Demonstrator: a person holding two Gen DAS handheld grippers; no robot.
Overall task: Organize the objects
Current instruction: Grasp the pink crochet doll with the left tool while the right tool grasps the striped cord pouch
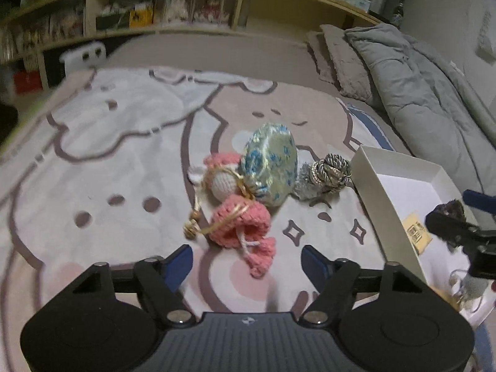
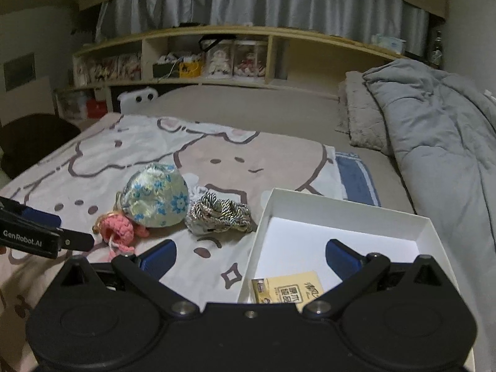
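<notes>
A pink crochet doll (image 1: 238,217) lies on the bedspread just ahead of my open, empty left gripper (image 1: 247,262). A round blue-flowered brocade pouch (image 1: 269,164) leans on it, and a silver braided-cord bundle (image 1: 327,175) lies to its right. The white open box (image 1: 381,192) stands at the right, with a yellow packet (image 2: 286,288) inside. My right gripper (image 2: 250,257) is open and empty over the box's near left corner. In the right wrist view the doll (image 2: 119,228), pouch (image 2: 156,195), bundle (image 2: 218,214) and box (image 2: 313,198) show, with the left gripper (image 2: 46,237) at left.
A cartoon-bear bedspread (image 1: 108,142) covers the bed. A grey duvet (image 2: 440,130) and pillows (image 2: 356,111) lie along the right. A wooden shelf (image 2: 217,59) with boxed dolls runs along the headboard. A dark chair (image 2: 34,136) stands at the left.
</notes>
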